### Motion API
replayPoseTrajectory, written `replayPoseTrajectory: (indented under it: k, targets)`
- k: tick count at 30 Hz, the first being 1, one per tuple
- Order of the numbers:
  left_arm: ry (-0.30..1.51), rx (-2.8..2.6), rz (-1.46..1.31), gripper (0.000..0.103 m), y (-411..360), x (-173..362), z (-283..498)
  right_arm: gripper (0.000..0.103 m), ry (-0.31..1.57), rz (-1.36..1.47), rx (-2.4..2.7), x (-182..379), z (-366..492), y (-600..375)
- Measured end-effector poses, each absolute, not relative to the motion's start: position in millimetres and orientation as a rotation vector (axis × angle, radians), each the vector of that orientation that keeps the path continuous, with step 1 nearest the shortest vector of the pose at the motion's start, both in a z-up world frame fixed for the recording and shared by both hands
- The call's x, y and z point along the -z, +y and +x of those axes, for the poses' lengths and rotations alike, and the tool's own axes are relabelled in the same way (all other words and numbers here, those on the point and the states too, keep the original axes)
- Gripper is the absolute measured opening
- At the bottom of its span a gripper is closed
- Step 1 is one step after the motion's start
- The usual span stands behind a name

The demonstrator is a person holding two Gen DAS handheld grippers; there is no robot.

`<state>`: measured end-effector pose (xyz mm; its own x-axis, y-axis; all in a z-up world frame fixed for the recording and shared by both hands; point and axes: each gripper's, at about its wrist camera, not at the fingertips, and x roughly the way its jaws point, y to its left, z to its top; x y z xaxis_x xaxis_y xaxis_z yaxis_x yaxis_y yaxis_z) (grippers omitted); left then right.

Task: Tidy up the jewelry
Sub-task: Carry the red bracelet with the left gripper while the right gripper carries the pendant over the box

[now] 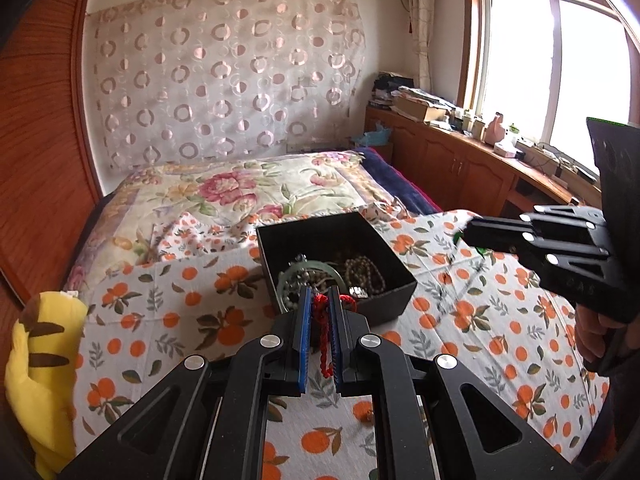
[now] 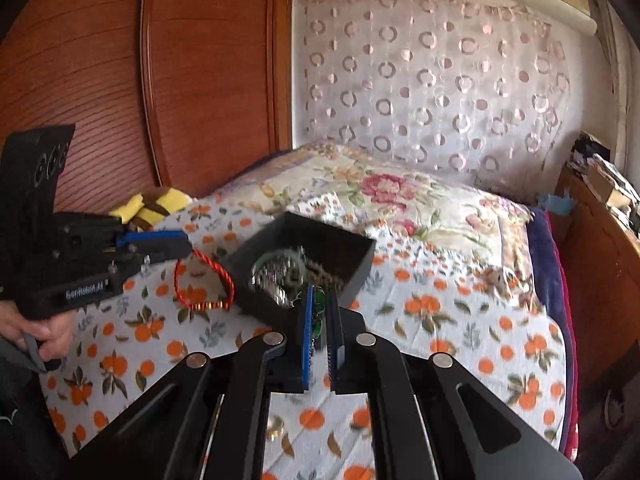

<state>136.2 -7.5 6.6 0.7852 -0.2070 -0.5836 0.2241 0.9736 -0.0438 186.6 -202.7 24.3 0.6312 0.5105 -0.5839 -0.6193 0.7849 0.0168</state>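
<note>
Home bedroom: bed (image 1: 240, 200) w/ floral quilt, wood wardrobe (image 2: 120, 80), curtained window (image 1: 520, 72).

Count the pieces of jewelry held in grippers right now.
2: a red cord bracelet clamped in the left gripper, and a green beaded piece pinched in the right gripper. More jewelry lies in the black box, partly hidden.

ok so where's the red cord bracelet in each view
Left wrist: red braided cord bracelet sits bottom centre, pinched in the left tool.
Right wrist: it hangs at left-centre, dangling from that tool.
Shared landmark: the open black jewelry box.
</note>
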Motion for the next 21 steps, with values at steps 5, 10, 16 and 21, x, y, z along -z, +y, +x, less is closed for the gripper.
replayPoseTrajectory:
  k: [5, 10, 16, 21]
  targets:
    - [0.614, 0.22, 0.027, 0.008, -6.9, -17.6, 140.7, 0.007, 0.562, -0.182, -0.696, -39.2, 212.4, -188.4]
    - [0.586, 0.205, 0.031, 0.008, -7.0, -33.5, 145.7, 0.007, 0.554, -0.15, -0.727, -39.4, 231.5, -179.2]
    - [0.573, 0.188, 0.041, 0.008, -5.6, -43.1, 161.1, 0.007, 0.625, -0.104, -0.75, -5.2, 243.0, -175.9]
    - [0.599, 0.175, 0.053, 0.008, -7.1, -35.3, 179.6, 0.007, 0.671, -0.091, -0.759, 13.0, 248.8, -172.3]
